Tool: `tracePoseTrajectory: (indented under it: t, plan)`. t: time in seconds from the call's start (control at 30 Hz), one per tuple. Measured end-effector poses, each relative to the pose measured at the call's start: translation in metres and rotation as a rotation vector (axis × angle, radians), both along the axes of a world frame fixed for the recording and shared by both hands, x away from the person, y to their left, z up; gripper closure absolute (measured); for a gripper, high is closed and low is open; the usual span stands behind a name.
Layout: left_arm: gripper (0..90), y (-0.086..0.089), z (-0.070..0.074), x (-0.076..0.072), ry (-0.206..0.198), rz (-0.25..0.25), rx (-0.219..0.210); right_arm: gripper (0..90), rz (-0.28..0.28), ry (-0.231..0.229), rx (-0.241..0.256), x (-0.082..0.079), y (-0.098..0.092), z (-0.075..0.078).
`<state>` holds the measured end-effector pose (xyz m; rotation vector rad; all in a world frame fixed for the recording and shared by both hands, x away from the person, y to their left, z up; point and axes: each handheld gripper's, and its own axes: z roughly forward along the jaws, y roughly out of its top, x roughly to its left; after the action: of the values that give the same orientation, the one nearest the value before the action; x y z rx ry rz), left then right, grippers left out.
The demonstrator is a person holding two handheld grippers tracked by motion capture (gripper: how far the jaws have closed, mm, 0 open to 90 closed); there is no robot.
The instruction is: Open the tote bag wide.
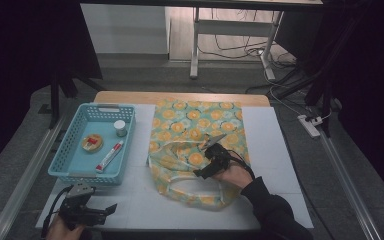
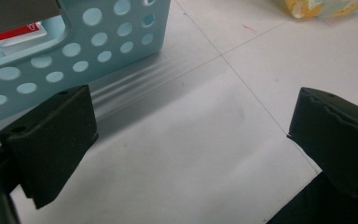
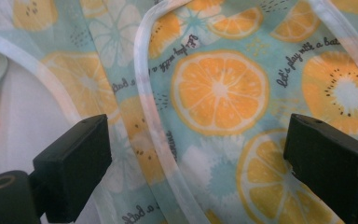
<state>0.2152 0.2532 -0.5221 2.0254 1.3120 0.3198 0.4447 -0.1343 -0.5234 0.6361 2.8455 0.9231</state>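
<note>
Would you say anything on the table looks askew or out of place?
Only slightly: the near end of the fruit-print bag is rumpled, its handles looping loosely, while its far end lies flat. The items in the blue basket look tidy.

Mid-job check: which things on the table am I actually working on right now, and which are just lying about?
In hand:
right gripper, open
fruit-print bag
bag handle

Lying about:
blue basket
small jar
red-and-white tube
round tin
left gripper, open
</note>
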Motion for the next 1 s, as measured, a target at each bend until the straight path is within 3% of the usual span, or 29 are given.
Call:
tracePoseTrajectory:
  t: [0.1, 0.2, 0.37, 0.4, 0.47, 0.67, 0.8, 0.93, 1.0]
  plan:
    - [1.1, 0.0, 0.0, 0.0, 0.001, 0.0, 0.0, 9.6, 0.037, -0.067, -0.042, -0.006, 0.001, -0.002]
    - [1.1, 0.0, 0.0, 0.0, 0.001, 0.0, 0.001, 16.4, 0.037, -0.07, -0.04, -0.008, 0.0, -0.001]
    - [1.2, 0.0, 0.0, 0.0, 0.0, 0.001, 0.003, 45.7, 0.071, -0.067, -0.054, -0.01, -0.002, 0.006]
    - [1.2, -0.001, 0.0, 0.0, 0.0, 0.0, 0.003, 45.7, 0.071, -0.067, -0.054, -0.01, -0.002, 0.006]
    - [1.2, -0.001, 0.0, 0.0, 0.001, 0.0, 0.004, 59.5, 0.09, -0.06, -0.061, -0.013, -0.001, 0.008]
    - [1.3, -0.001, 0.0, 0.0, 0.001, -0.001, 0.006, 83.5, 0.1, -0.042, -0.067, -0.016, -0.001, 0.01]
    - [1.4, -0.001, 0.0, 0.0, 0.002, -0.004, 0.007, 89.9, 0.085, -0.016, -0.048, -0.014, -0.003, 0.009]
    - [1.4, -0.001, 0.0, 0.0, 0.002, -0.006, 0.007, 90.0, 0.071, 0.046, 0.0, -0.008, -0.008, 0.008]
    - [1.4, -0.001, 0.0, 0.0, 0.001, -0.004, 0.005, 90.0, 0.07, 0.056, 0.024, -0.006, -0.01, 0.009]
